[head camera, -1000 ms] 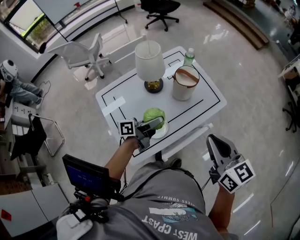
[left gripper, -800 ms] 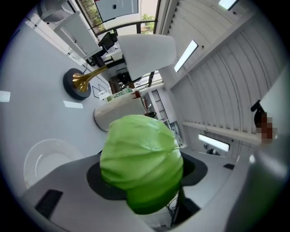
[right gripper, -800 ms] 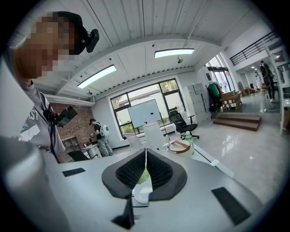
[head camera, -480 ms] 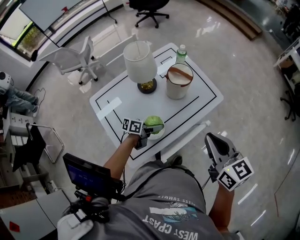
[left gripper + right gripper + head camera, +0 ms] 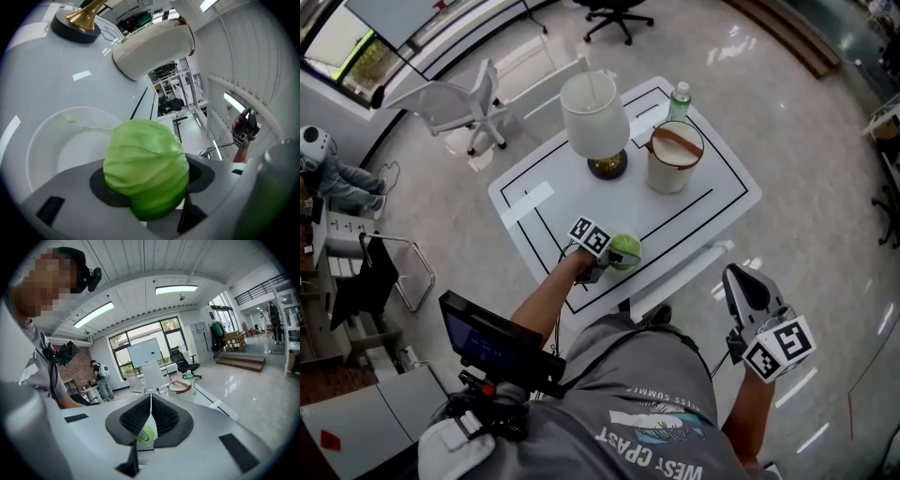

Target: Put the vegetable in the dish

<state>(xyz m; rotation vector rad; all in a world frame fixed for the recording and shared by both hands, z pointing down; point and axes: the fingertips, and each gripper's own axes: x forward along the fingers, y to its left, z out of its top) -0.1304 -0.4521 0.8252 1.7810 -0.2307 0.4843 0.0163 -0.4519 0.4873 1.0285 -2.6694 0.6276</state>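
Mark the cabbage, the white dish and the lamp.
cabbage (image 5: 145, 168), left gripper view, on its leafy front.
white dish (image 5: 75, 150), left gripper view, on its bare inside.
lamp (image 5: 594, 112), head view, on the shade.

On the table (image 5: 717, 202) the lamp (image 5: 595, 117) stands at the far left. The bucket (image 5: 674, 159) is right of it, and the bottle (image 5: 679, 101) is behind the bucket. The dish (image 5: 44, 140) lies at the near edge, with the vegetable (image 5: 625, 250) at its near rim. The right gripper (image 5: 742, 286) is off the table, near right.

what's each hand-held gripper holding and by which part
Left hand-held gripper: the cabbage, clamped across its sides. Right hand-held gripper: shut, nothing held.
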